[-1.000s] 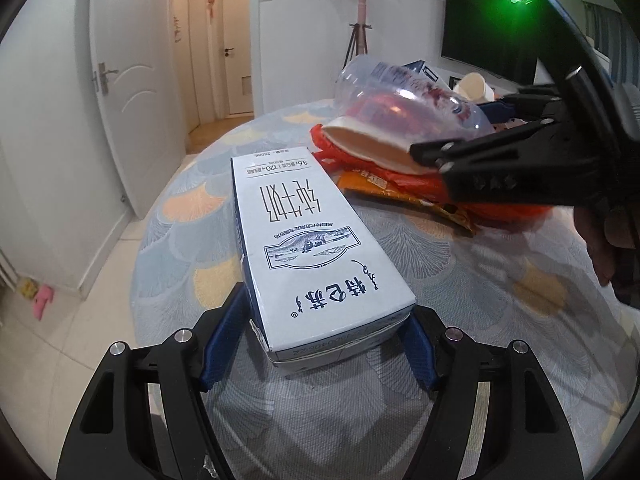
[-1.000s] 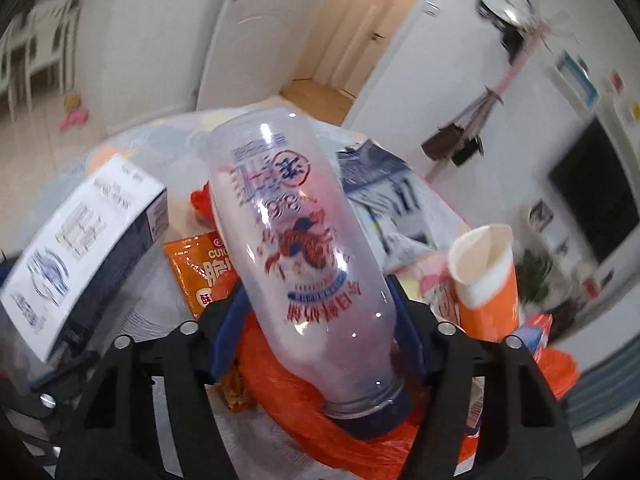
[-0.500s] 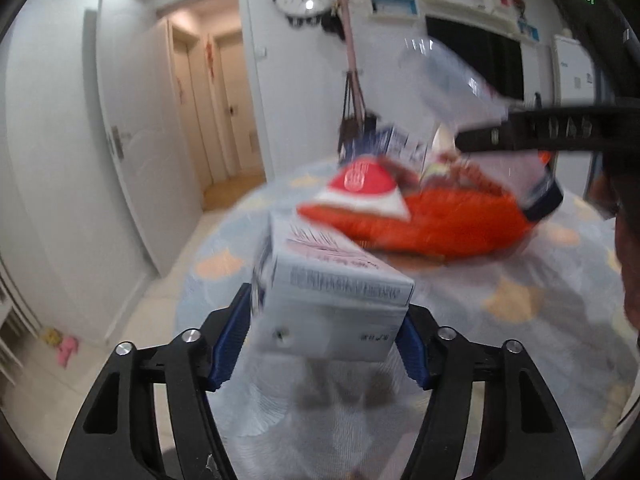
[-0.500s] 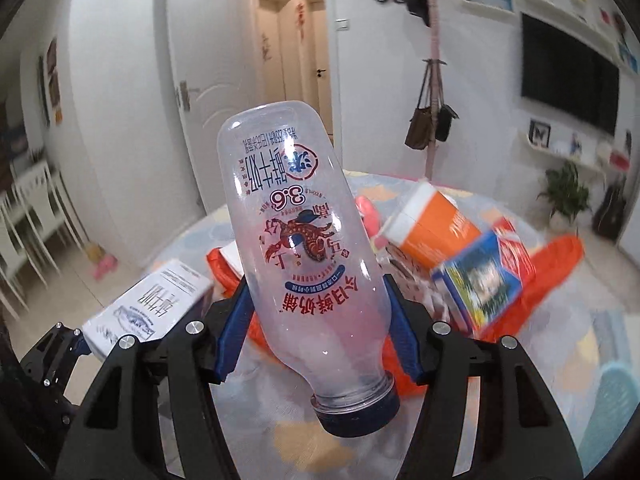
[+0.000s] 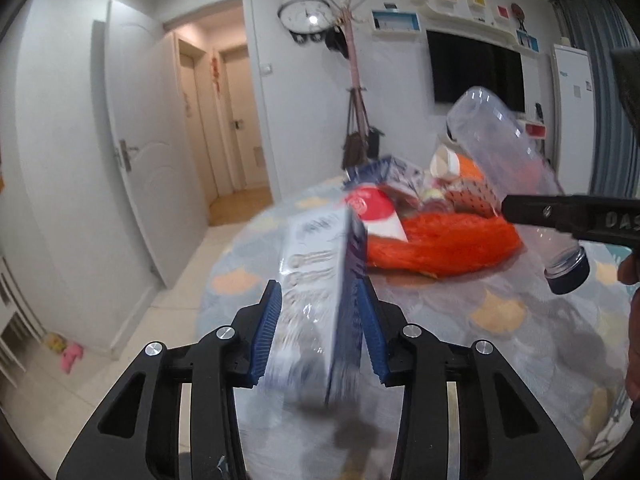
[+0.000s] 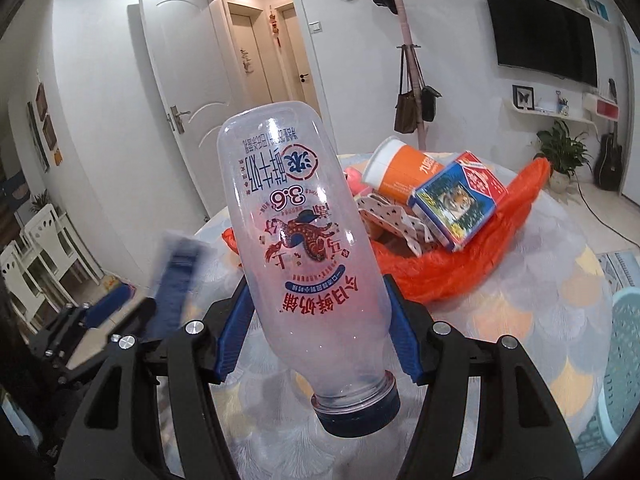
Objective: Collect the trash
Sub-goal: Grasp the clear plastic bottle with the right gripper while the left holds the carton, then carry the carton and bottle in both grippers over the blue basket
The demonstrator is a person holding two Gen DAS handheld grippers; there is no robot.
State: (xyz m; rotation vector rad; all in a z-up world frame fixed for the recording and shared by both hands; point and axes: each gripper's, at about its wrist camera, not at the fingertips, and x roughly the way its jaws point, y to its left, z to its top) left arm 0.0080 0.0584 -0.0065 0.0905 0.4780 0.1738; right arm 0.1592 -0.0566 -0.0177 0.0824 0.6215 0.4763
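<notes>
Cardboard carton (image 5: pixel 320 304), light and stiff but crushable, sits clamped edge-on in the left tongs (image 5: pixel 320 328), whose jaws have just been closing on it, lifted above the bench (image 5: pixel 500 344). Right tongs (image 6: pixel 316 324) grip a clear plastic bottle (image 6: pixel 296 248) at its lower body, cap down; it looks empty, smooth and slippery, so mid-body is safest. An orange bag (image 6: pixel 460 256) of trash lies behind

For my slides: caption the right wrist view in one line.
Right hand-held gripper clamps an inverted clear milk bottle above the table, orange trash bag behind.
</notes>
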